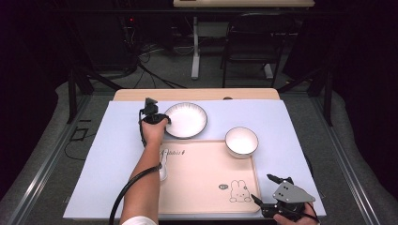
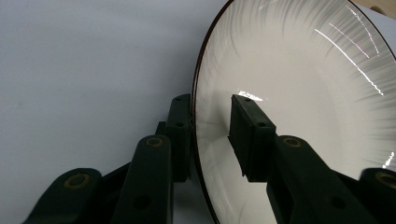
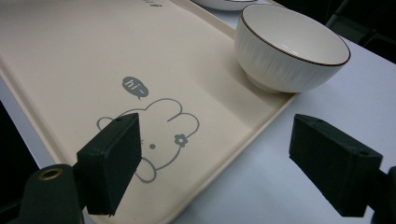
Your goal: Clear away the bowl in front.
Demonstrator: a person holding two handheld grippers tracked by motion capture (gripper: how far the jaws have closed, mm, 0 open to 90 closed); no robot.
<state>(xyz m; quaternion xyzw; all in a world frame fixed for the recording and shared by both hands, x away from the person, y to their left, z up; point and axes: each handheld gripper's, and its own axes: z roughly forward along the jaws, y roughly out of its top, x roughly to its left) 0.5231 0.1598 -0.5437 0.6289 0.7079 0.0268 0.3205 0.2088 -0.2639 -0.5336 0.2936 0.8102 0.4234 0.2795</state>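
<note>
**Left jaws straddle the plate rim; rabbit tray says "hi"**

The beige tray point(image 1: 206, 187) bears a line-drawn rabbit point(image 3: 156, 135) with a small flower, and beside it a dark speech bubble point(image 3: 134, 87) reading "hi". A short line of writing near the tray's far left corner is too small to read.

The white plate point(image 2: 299, 93), dark-edged, lies on the pale worktop point(image 1: 117, 140) just beyond the tray's far edge. The left gripper point(image 2: 212, 135) has one jaw outside the rim and one over the plate's inner face; a gap shows at the inner pad, so the rim is not pinched. The right gripper point(image 3: 215, 163) sits at the tray's near right corner, jaws spread wide with nothing between them.

A white bowl point(image 3: 289, 49) stands at the tray's far right corner. A white spoon point(image 1: 163, 171) lies on the tray's left side, partly under the forearm.
</note>
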